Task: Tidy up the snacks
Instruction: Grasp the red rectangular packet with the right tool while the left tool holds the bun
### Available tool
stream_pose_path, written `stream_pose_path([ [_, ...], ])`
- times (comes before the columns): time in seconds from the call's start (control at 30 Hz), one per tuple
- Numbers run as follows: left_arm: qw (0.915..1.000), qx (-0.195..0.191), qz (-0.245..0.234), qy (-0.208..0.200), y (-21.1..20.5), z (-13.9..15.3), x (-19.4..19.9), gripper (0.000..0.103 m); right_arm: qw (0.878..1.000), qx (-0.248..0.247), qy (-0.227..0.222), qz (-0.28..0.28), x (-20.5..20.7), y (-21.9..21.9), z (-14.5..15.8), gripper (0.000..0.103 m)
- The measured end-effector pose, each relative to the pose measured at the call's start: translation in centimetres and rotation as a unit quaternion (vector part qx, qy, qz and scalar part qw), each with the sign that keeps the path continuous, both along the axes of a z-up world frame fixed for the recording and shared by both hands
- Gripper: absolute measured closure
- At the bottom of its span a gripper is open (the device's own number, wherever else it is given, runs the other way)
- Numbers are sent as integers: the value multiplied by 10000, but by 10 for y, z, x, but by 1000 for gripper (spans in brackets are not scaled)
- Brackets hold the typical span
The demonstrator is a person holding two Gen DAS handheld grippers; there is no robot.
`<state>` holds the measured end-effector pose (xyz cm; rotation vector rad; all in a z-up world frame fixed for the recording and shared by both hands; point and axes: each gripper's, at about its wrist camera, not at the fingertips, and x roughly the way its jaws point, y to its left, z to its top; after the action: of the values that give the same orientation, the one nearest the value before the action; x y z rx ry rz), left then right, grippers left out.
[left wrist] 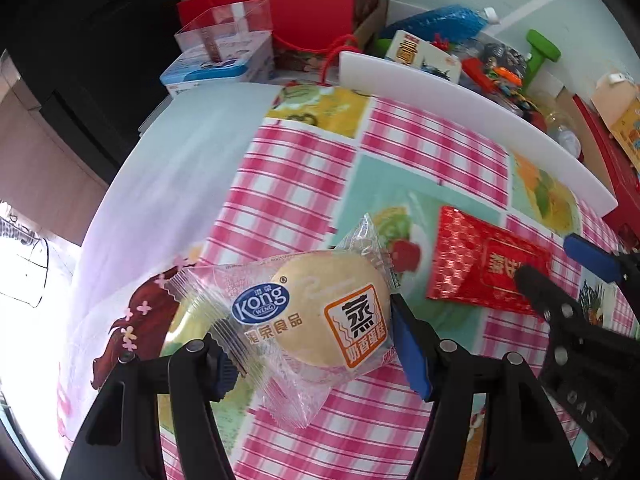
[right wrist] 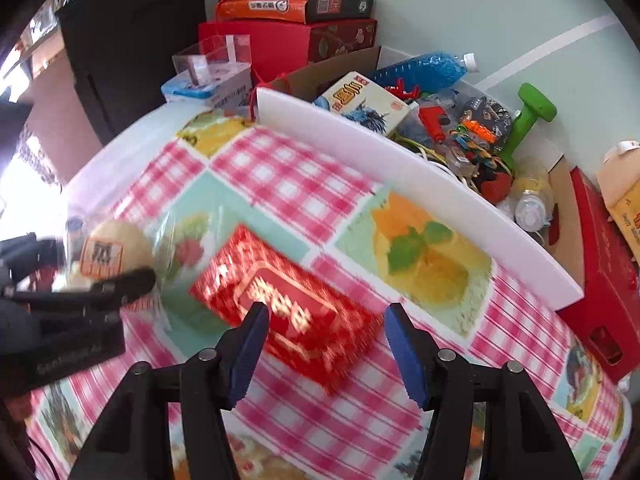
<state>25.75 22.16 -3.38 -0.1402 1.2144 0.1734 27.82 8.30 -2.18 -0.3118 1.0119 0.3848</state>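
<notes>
Clear-wrapped cake (left wrist: 320, 320) pinched between left fingers (left wrist: 408, 352); red packet (right wrist: 288, 312) beneath parted right fingers (right wrist: 404, 352).

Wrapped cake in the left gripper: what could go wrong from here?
1. The left gripper seems to pinch the wrapped cake at its sides; the loose, slick wrapper may slip, or the soft cake may get squashed.
2. The right gripper hangs open over the red packet right beside the left one. The grippers could collide if both move inward.
3. The red packet lies flat on the tablecloth, so the fingers may snag the cloth.
</notes>
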Motion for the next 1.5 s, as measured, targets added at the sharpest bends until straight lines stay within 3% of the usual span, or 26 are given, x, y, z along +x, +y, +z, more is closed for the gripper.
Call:
stream_pose_path([
  [0.37, 10000, 31, 65, -46, 16, -3, -5, 36, 9995, 170, 129, -220, 20, 30, -18, 38],
  [0.77, 9999, 17, -128, -3, -8, -6, -7, 36, 9965, 136, 267, -774, 14, -15, -21, 37],
  [1.13, 9976, -93, -682, 23, -64, -6, -15, 36, 9908, 45, 509, -1253, -13, -80, -19, 36],
  [1.5, 9963, -43, -858, 56, -89, -4, -26, 36, 9824, 1018, 1099, -1118, -2, -123, -19, 29],
])
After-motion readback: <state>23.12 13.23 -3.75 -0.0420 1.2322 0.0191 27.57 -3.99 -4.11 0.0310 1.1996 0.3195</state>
